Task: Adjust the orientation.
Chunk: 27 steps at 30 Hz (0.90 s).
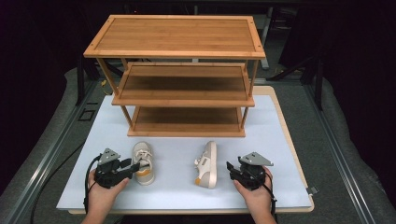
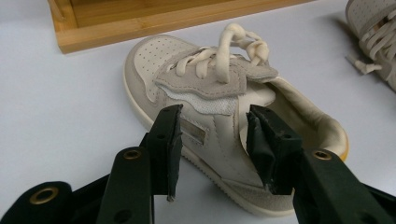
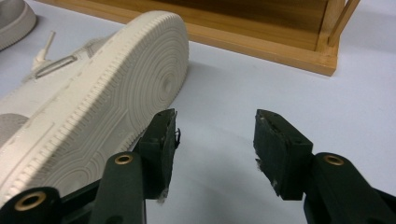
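A small cream sneaker [image 1: 144, 163] stands upright on the white mat, toe toward the rack. My left gripper [image 1: 135, 167] is open at its side. In the left gripper view [image 2: 215, 140] the sneaker's [image 2: 205, 93] outer wall lies between the jaws; one jaw is outside the shoe and the other is at the collar opening, with no pad pressing on it. A second cream sneaker [image 1: 208, 164] lies on its side, its ribbed sole [image 3: 93, 93] facing my right gripper [image 1: 229, 167]. That gripper [image 3: 217, 140] is open just beside the sole, with nothing but mat between its jaws.
A three-tier bamboo shoe rack [image 1: 175, 35] stands behind the sneakers, its shelves bare; its bottom rail [image 3: 261, 42] is close ahead. The white mat [image 1: 177, 191] covers a wooden board. Metal rails and dark floor flank the table.
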Tool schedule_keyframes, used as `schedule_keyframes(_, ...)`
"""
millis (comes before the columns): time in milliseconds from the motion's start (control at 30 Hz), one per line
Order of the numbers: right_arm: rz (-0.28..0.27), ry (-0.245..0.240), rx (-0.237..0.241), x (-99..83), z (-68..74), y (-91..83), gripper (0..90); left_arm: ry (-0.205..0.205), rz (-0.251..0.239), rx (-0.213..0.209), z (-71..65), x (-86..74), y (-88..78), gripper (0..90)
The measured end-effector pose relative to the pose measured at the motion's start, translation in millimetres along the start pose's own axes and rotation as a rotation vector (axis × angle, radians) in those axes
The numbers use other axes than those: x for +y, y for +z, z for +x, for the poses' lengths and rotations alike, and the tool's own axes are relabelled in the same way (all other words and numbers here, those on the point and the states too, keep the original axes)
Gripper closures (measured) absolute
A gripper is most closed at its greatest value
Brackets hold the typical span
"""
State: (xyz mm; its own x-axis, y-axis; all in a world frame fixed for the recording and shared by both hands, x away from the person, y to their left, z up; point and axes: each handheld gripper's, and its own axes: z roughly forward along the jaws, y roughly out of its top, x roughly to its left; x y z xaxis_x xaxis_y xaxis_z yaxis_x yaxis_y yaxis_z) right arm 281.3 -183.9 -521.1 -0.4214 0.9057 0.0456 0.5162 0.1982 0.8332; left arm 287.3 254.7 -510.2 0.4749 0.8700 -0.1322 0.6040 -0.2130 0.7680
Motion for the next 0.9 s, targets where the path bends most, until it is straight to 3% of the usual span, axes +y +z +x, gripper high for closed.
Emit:
schedule_keyframes(233,-0.014,-0.045,0.013,3.8,8.0,-3.8,56.4,-0.006,0.007,-0.02,1.8,2.5,2.1,61.6)
schedule_keyframes(400,-0.031,-0.059,0.031,7.4,14.9,-7.9,66.6,0.035,0.001,-0.046,-4.2,3.8,3.5,69.9)
schedule_keyframes(500,-0.058,-0.039,0.103,9.4,20.5,-10.9,81.9,0.041,0.0,-0.059,-6.1,4.3,4.9,70.1)
schedule_keyframes(733,-0.054,-0.039,0.153,11.7,29.5,-12.1,85.5,0.033,-0.008,-0.068,-6.6,3.3,5.4,70.0)
schedule_keyframes(767,-0.057,-0.072,0.136,13.3,33.3,-13.4,86.0,0.033,-0.009,-0.068,-6.6,3.1,5.4,70.0)
schedule_keyframes(900,-0.07,-0.182,0.155,17.9,53.5,-17.5,86.6,0.031,-0.012,-0.072,-6.1,2.6,5.6,69.9)
